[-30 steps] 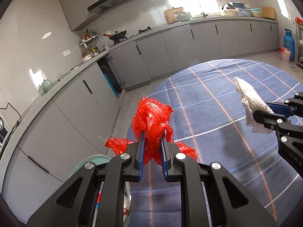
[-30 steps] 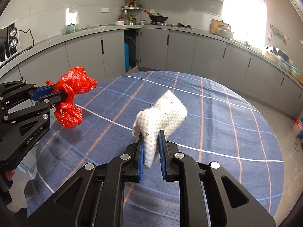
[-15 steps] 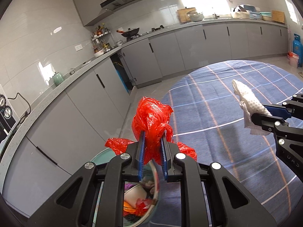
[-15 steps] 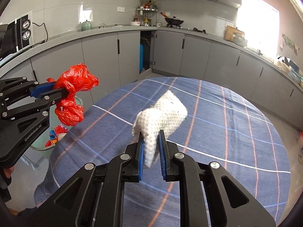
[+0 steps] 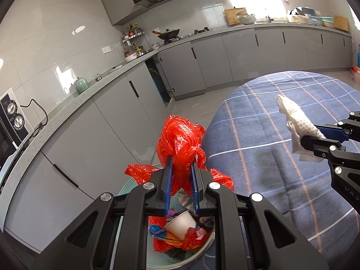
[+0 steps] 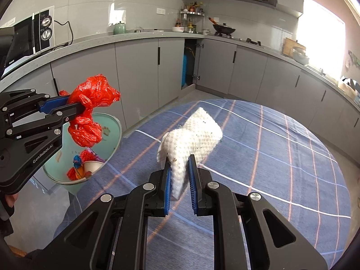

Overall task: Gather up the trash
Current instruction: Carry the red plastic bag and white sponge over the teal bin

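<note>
Readable text first: I see "GenRobot.AI" printed in white along the side of the left gripper (image 6: 67, 110) at the left edge of the right wrist view; partial letters, something like "DAS", show on the right gripper (image 5: 315, 135) at the right edge of the left wrist view, not fully legible. Small print on the microwave (image 6: 29, 38), upper left of the right wrist view, is too small to read. Left gripper is clamped on a crumpled red plastic bag (image 5: 182, 144), blue pads pressing it from both sides, bag bulging above the fingertips at frame centre. It points downward over the pale green trash bin (image 6: 112, 130), which sits lower left in the right wrist view, just beside the edge of the round table with the blue plaid cloth (image 6: 281, 146). The bin already holds a paper cup (image 5: 180, 225) and red and coloured scraps. Right gripper is clamped on a wad of white textured paper towel (image 6: 193, 139), tilted down over the cloth, centre frame. A bit of a person's hand (image 6: 10, 200) shows at the lower left edge.
</note>
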A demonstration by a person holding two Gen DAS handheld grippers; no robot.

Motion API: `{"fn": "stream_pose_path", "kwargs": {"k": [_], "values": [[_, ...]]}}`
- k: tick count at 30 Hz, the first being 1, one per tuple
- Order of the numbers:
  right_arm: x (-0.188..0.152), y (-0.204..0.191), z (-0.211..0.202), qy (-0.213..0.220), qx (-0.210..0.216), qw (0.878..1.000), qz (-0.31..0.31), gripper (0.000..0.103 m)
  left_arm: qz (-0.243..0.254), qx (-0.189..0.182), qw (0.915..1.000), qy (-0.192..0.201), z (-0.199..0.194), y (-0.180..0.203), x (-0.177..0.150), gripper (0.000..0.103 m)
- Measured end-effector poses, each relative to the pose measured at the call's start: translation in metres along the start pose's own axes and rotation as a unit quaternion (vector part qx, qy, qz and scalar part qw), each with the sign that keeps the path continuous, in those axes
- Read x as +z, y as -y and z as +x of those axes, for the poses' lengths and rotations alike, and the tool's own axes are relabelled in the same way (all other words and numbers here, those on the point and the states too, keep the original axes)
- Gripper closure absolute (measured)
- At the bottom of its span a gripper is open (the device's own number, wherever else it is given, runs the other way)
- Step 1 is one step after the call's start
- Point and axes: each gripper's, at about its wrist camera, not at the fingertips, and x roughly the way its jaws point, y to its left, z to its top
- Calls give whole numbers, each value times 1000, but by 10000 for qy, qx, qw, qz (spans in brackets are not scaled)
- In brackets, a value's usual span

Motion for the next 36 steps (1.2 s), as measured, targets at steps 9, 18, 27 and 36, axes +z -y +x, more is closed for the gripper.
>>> {"fn": "stream_pose_path", "kwargs": {"k": [9, 18, 27, 36], "values": [[6, -24, 5, 18, 175, 9996, -198, 88, -89, 183, 9998, -53, 2, -25, -8, 88], [11, -42, 8, 24, 315, 9989, -354, 88, -166, 347, 9992, -110, 2, -44, -17, 88], [19, -64, 12, 67, 498, 9970, -582, 88, -249, 537, 9981, -191, 3, -61, -23, 88], [29, -83, 16, 92, 681, 9948, -752, 88, -317, 729, 9965, -247, 2, -77, -30, 88]]}}
